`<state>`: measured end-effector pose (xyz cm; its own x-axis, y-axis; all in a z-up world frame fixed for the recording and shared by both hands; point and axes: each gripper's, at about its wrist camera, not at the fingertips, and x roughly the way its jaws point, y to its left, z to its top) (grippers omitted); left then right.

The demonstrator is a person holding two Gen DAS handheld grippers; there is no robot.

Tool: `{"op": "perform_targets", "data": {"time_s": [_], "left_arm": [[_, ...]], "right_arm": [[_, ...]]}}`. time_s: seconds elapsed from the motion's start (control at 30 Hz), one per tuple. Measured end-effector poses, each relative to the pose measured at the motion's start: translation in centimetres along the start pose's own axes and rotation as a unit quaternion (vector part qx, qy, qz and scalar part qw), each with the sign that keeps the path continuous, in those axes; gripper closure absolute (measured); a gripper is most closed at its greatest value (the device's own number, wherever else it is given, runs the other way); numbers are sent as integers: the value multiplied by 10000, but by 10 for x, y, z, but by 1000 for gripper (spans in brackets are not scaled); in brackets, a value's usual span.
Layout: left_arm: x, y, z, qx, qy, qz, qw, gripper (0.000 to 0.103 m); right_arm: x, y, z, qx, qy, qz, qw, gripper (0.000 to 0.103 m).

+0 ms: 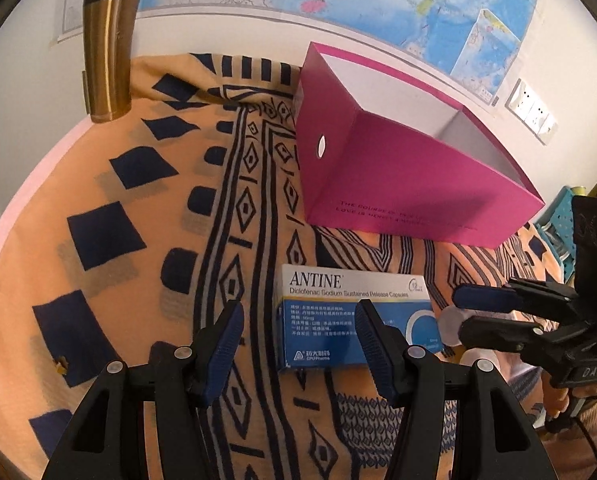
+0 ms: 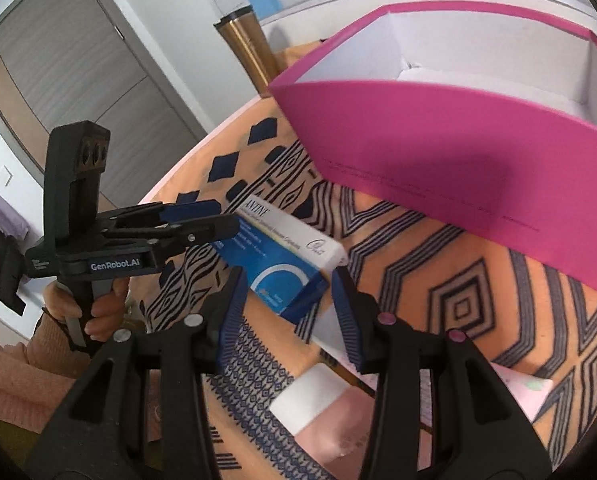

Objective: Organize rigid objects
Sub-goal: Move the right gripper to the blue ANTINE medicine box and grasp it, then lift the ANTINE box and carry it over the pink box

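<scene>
A blue and white medicine box (image 1: pixel 354 312) (image 2: pixel 282 256) marked ANTINE lies flat on the orange patterned cloth (image 1: pixel 138 208), in front of an open magenta box (image 1: pixel 398 168) (image 2: pixel 438 160) with a white inside. My left gripper (image 1: pixel 298 344) (image 2: pixel 222 218) hovers open at the box's left end, and its right finger overlaps the box in that view. From the box's other end my right gripper (image 2: pixel 288 312) (image 1: pixel 458 312) points in, open, with the box's near corner showing in the gap. No pad presses on the box.
A gold tumbler (image 1: pixel 108 56) (image 2: pixel 250 52) stands at the back left by the wall. A white and pink object (image 2: pixel 310 396) lies under my right gripper, and a pale pink card (image 2: pixel 522 392) beside it. A person's hand (image 2: pixel 98 312) holds the left gripper.
</scene>
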<state>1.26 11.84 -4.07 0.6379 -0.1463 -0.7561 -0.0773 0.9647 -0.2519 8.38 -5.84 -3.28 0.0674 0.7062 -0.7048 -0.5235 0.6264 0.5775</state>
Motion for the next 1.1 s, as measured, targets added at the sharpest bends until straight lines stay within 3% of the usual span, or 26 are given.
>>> {"op": "perform_targets", "data": {"time_s": [0.53,0.87,1.1], "left_arm": [[9,-3,-6,46,196,-387,9990,45],[9,-14,-9,87,280,-541,9981,46],[-1,-25,-1,129,111,-664,9976,46]], "right_arm": [[31,-10,8,209,373,17,9991,56],[25,-11,4,297,217,-49,9993,56],[5,-9,3,272,9,-144,9995,56]]}}
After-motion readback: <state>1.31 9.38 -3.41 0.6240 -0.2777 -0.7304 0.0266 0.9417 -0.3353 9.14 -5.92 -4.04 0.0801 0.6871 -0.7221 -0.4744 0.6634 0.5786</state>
